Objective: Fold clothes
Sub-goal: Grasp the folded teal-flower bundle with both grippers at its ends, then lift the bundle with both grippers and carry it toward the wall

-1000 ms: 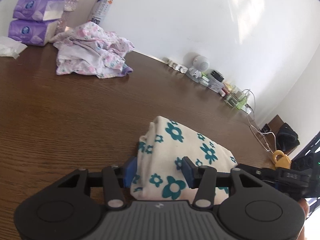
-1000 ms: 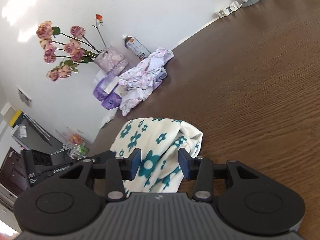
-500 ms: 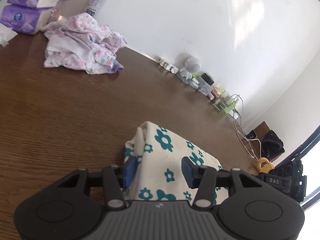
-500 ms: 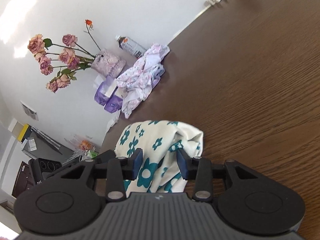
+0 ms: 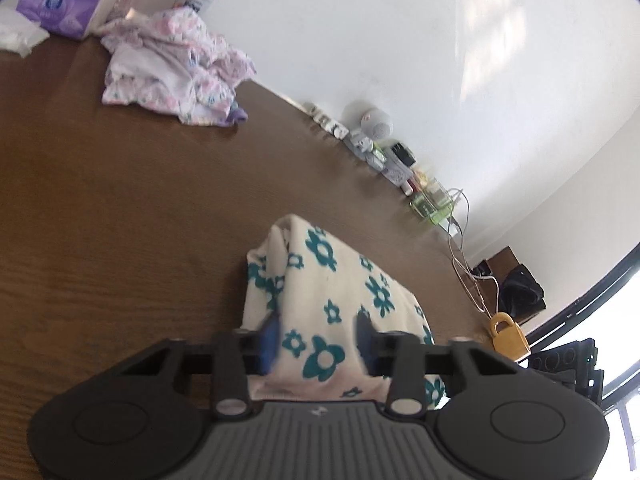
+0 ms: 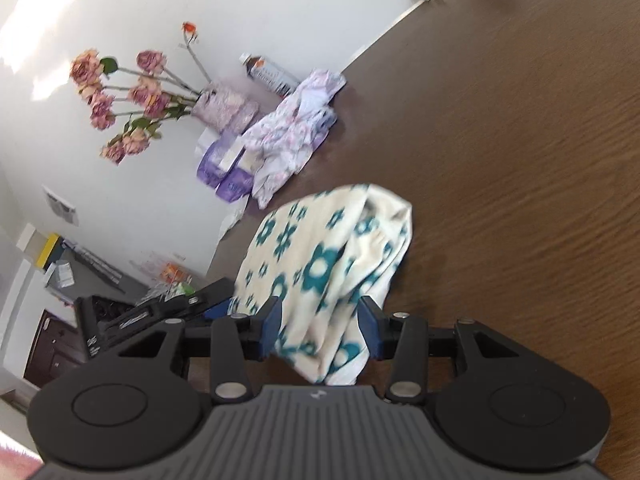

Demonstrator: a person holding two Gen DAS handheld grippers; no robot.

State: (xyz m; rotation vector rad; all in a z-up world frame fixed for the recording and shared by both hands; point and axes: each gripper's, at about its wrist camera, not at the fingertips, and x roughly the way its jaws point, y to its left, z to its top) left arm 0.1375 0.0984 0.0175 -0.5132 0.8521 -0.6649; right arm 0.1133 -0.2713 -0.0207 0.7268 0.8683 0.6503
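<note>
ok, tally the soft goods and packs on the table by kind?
Cream garment with teal flowers: 1
Pink floral garment pile, piece count unclear: 1
Purple tissue packs: 2
Bottle: 1
Total: 5

Home, lived-in room. Brown wooden table point(image 6: 520, 128) against white wall point(image 5: 400, 32). At table's far edge by wall: vase of dried roses point(image 6: 224, 106), purple tissue packs point(image 5: 60, 4), drink bottle point(image 6: 270, 74), crumpled pink floral laundry point(image 5: 176, 68). Along same wall edge: small gadgets, charger cables point(image 5: 460, 240). Yellow mug point(image 5: 506, 334) near table corner.
</note>
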